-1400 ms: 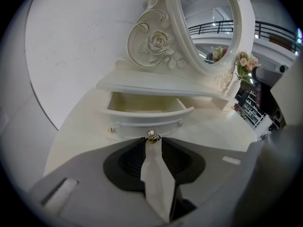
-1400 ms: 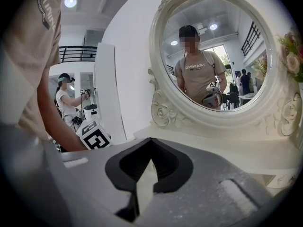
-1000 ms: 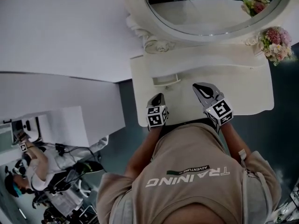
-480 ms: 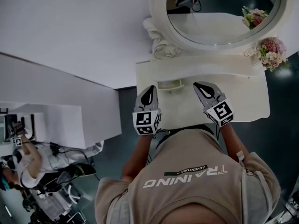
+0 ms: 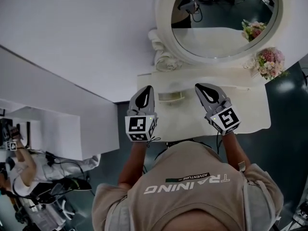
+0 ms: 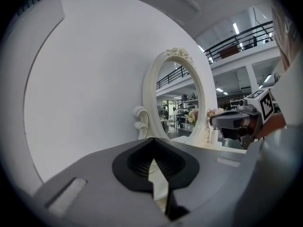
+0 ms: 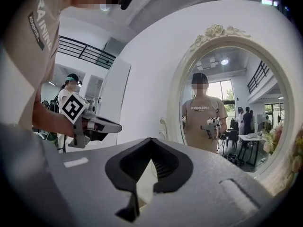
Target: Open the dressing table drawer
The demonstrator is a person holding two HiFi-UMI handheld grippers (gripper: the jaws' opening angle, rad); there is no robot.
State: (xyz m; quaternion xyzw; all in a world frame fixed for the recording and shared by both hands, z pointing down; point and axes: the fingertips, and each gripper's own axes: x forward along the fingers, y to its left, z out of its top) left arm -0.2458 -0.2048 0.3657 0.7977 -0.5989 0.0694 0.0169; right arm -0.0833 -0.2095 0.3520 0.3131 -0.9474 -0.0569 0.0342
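A cream dressing table (image 5: 240, 112) stands below me, with a small drawer and its handle (image 5: 171, 96) at the back of its top. Above the table's left part my left gripper (image 5: 147, 88) hovers with its jaws shut and nothing in them. My right gripper (image 5: 198, 86) hangs over the middle, shut and also empty. The drawer handle lies between the two and touches neither. Both point level at the oval mirror (image 5: 224, 18). In the left gripper view its own tips (image 6: 152, 139) meet, and the right gripper (image 6: 236, 121) shows beside it. The right gripper view shows its own closed tips (image 7: 150, 139).
A pink bouquet (image 5: 267, 61) stands at the table's back right, next to the mirror frame. A white wall (image 5: 72, 37) runs to the left. A seated person (image 5: 24, 170) with equipment is at the lower left. The mirror (image 7: 222, 108) reflects the person holding the grippers.
Both grippers have risen above the table top, the left one more, and now point level at the mirror. The jaws stayed shut and empty.
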